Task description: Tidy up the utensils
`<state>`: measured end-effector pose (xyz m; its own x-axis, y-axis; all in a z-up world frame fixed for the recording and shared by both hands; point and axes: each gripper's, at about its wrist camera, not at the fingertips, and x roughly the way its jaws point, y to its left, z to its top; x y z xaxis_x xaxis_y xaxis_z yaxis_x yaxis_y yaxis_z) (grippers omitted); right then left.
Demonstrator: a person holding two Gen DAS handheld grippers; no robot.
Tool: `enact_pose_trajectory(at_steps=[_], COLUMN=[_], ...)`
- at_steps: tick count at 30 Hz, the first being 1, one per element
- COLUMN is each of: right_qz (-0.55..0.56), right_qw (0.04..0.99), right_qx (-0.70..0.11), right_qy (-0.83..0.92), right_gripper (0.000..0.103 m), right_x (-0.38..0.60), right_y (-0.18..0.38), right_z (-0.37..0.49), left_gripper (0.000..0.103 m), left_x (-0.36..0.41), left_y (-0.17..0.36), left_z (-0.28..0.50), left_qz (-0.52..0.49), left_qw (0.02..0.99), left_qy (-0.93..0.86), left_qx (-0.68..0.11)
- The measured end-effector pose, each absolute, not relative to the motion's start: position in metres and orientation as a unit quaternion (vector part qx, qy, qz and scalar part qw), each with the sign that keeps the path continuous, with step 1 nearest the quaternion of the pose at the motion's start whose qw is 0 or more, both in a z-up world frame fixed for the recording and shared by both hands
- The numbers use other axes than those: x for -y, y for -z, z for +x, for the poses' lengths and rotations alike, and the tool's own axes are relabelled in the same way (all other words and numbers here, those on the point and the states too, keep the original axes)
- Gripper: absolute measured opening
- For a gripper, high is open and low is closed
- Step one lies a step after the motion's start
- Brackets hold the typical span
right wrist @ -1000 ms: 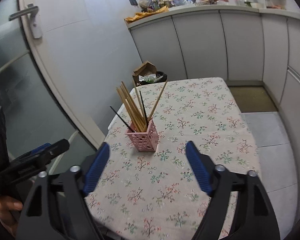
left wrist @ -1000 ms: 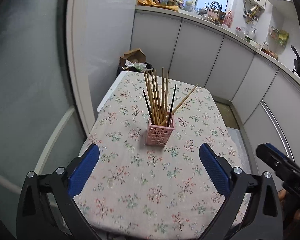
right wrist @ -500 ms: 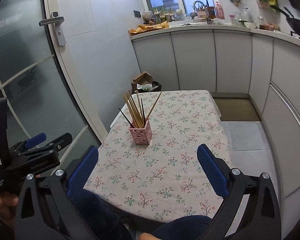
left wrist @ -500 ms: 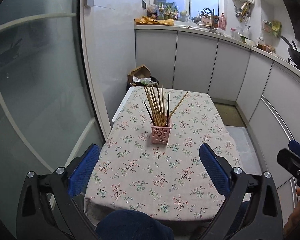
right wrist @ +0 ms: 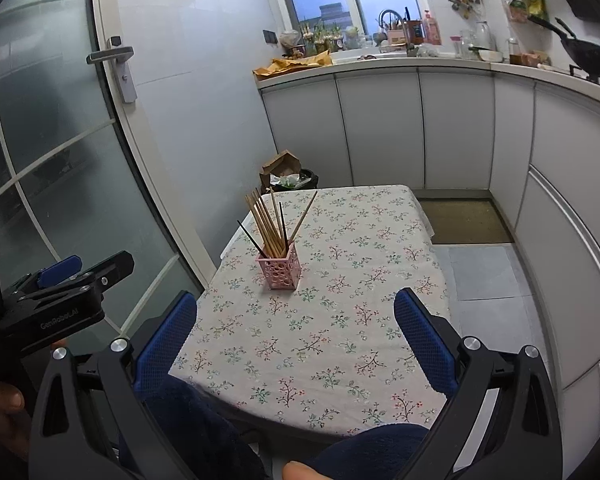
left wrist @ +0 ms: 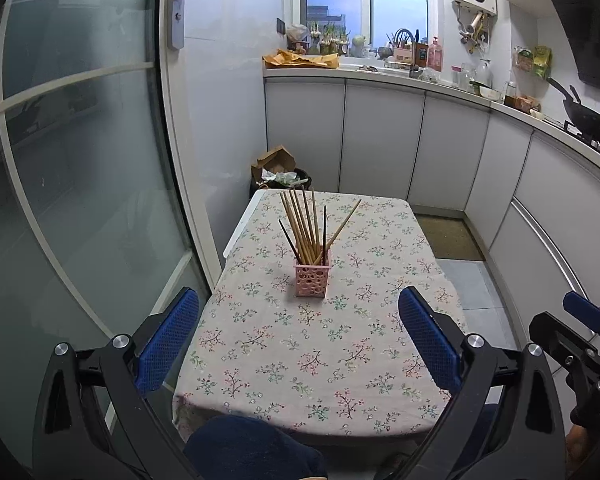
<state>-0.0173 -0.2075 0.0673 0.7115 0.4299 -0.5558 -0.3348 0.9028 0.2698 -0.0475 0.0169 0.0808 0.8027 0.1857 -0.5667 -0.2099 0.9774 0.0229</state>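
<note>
- We see the left hand-held gripper (left wrist: 298,338) spread wide, empty.
- Right hand-held gripper (right wrist: 296,336) likewise agape, empty.
- Chopsticks (left wrist: 306,224) stand in a pink holder (left wrist: 311,279) mid-tabletop (left wrist: 284,352); two look black, perhaps.

My left gripper (left wrist: 299,336) has a black frame with blue dimpled pads (left wrist: 168,340); my right gripper (right wrist: 296,334) is black and blue too. The square plastic holder (left wrist: 311,279) is pale pink, pierced with a pattern of round holes. In it stand tan wooden chopsticks (left wrist: 300,220) and two black chopsticks (left wrist: 324,229). The cloth on the table (left wrist: 320,344) is off-white, printed with small sprigs in green, red and dark brown. My trouser knees (right wrist: 204,432) are navy.
</note>
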Motion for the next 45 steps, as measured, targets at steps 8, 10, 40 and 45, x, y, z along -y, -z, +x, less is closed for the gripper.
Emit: enact_pose_trajectory(at_steps=[8, 10, 40, 45], right_qz=[0.076, 0.077, 0.083, 0.081], right_qw=[0.926, 0.927, 0.923, 0.925], right_qx=[-0.306, -0.305, -0.305, -0.304], right_qy=[-0.206, -0.207, -0.218, -0.212], right_gripper=[0.096, 0.096, 0.096, 0.096], right_x=[0.213, 0.213, 0.204, 0.205], right_y=[-0.075, -0.076, -0.075, -0.075], right_z=[-0.023, -0.023, -0.016, -0.017], left_gripper=[0.096, 0.096, 0.096, 0.096], left_x=[-0.008, -0.006, -0.002, 0.000], left_y=[-0.088, -0.089, -0.093, -0.093], left_z=[-0.053, -0.053, -0.056, -0.056], left_qz=[-0.007, -0.006, -0.005, -0.006], left_qw=[0.952, 0.953, 0.954, 0.954], left_qy=[-0.095, -0.096, -0.098, -0.097], left_qx=[-0.290, -0.288, -0.283, -0.283])
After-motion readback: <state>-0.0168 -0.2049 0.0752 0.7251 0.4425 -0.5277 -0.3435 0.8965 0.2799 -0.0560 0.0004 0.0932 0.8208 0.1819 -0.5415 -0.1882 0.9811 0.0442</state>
